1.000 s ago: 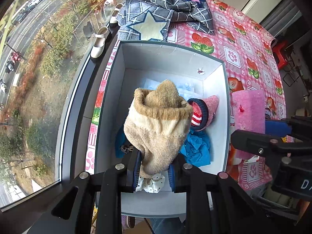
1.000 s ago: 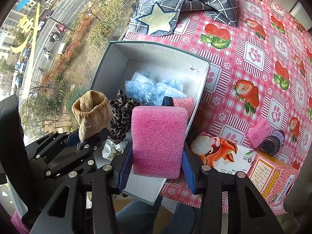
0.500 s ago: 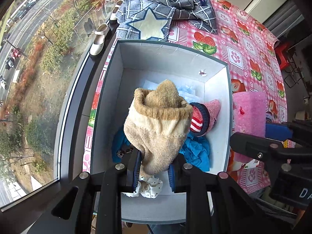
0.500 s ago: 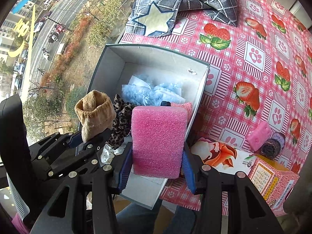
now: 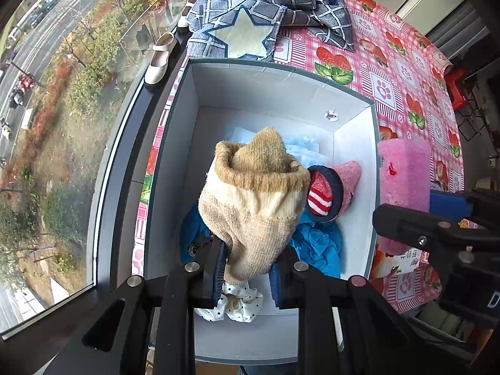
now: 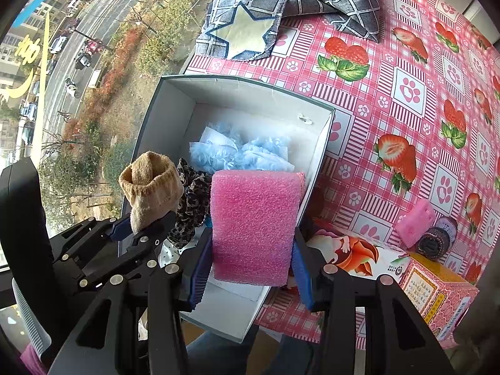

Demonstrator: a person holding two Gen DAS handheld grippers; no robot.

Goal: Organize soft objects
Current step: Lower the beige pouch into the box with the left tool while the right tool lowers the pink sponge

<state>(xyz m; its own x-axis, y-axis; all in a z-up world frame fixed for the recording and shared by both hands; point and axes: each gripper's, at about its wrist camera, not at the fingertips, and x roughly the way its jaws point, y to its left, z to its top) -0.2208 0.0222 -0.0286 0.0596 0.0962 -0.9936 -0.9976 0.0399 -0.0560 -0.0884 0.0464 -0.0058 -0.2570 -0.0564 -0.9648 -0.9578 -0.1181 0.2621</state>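
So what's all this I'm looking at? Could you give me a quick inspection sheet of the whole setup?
Surface: pink strawberry tablecloth.
Job's things: tan sock, pink foam block, open grey box holding a red striped sock, blue cloth, fluffy light-blue item.
Clutter: star-patterned cloth, printed carton, small pink sponge.
Grippers: left gripper shut on tan sock; right gripper shut on pink foam block.
Cables: nothing seen.
Surroundings: window overlooking street; white shoes on sill.
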